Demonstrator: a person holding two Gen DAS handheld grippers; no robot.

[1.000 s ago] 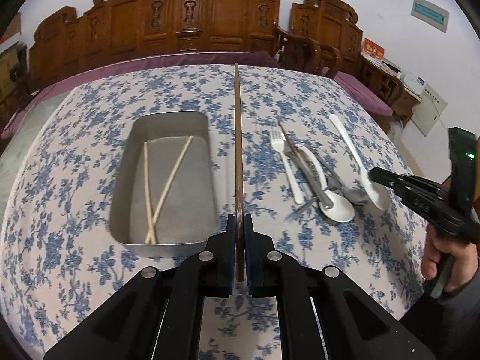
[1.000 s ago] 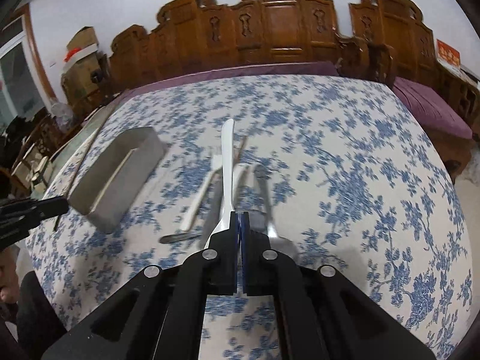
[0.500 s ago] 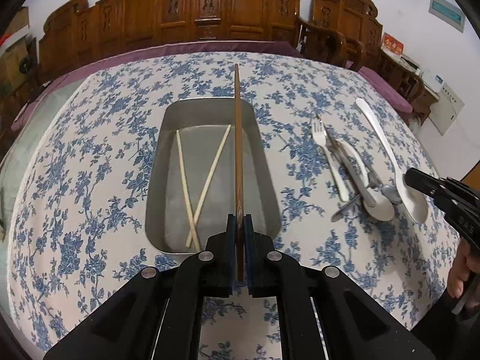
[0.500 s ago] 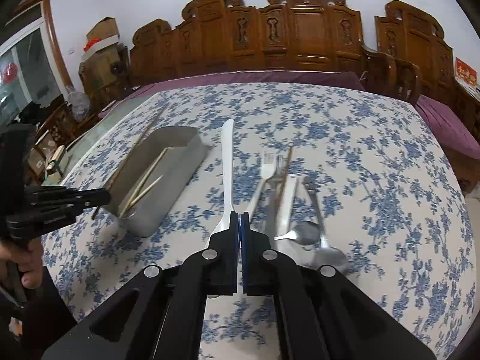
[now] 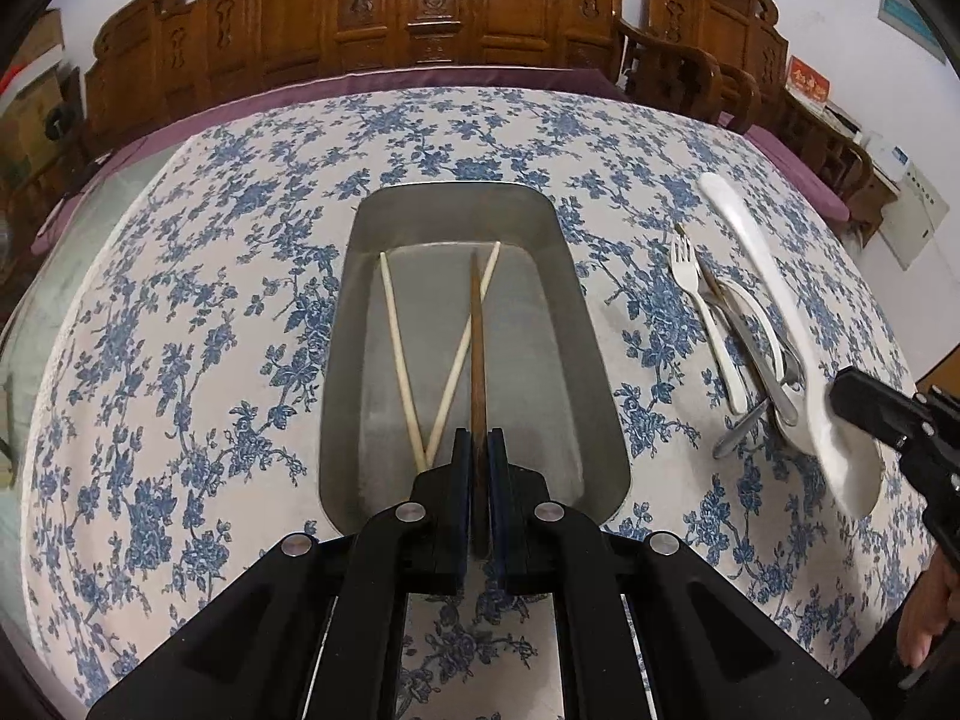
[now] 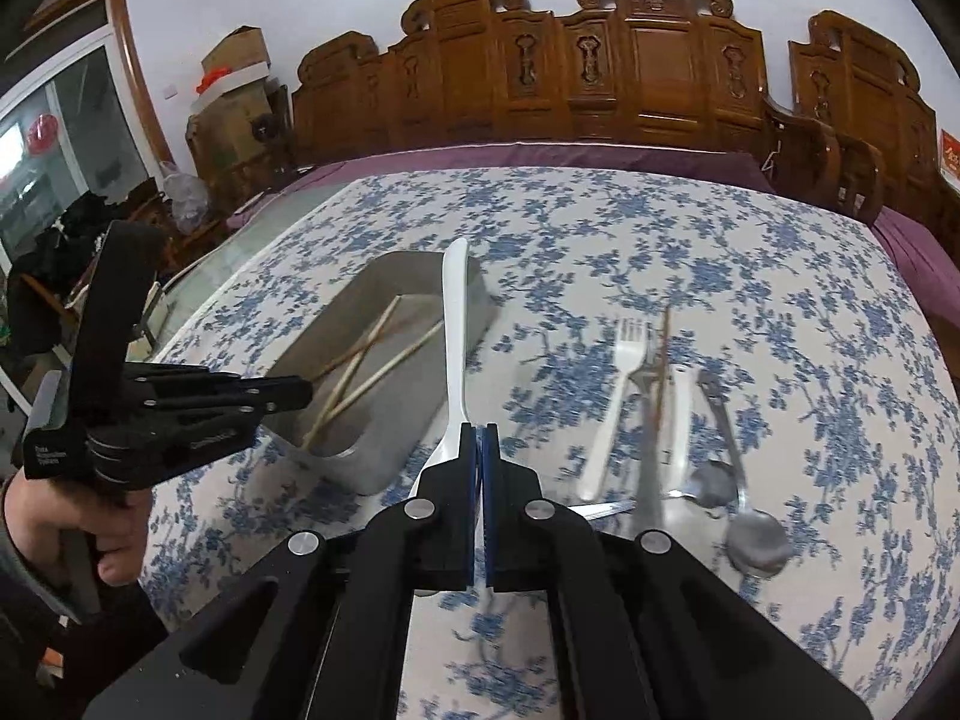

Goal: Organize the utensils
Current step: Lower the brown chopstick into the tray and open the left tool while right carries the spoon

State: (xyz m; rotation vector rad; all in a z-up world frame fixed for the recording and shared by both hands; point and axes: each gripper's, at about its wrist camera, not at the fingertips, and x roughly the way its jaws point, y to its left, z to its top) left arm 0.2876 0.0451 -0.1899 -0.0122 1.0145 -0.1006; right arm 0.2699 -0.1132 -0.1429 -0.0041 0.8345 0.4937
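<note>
Only the left wrist view shows the left gripper (image 5: 478,468) clamped on a dark chopstick (image 5: 477,348) lying inside the metal tray (image 5: 591,360) across two pale chopsticks (image 5: 399,354). Right wrist view: right gripper (image 6: 479,450) pinches a white spoon (image 6: 454,336); fork (image 6: 612,396) and metal spoon (image 6: 753,534) right of tray. Blue-floral tablecloth (image 6: 750,276); carved wooden chairs (image 6: 630,66) behind.

The counter (image 5: 210,312) is covered by a white cloth printed with blue flowers. A grey metal tray (image 5: 576,324) rests on it near the middle. Off to the right lies a loose heap of cutlery: a white plastic fork (image 5: 711,324), a metal spoon (image 6: 753,531) and other overlapping pieces.
</note>
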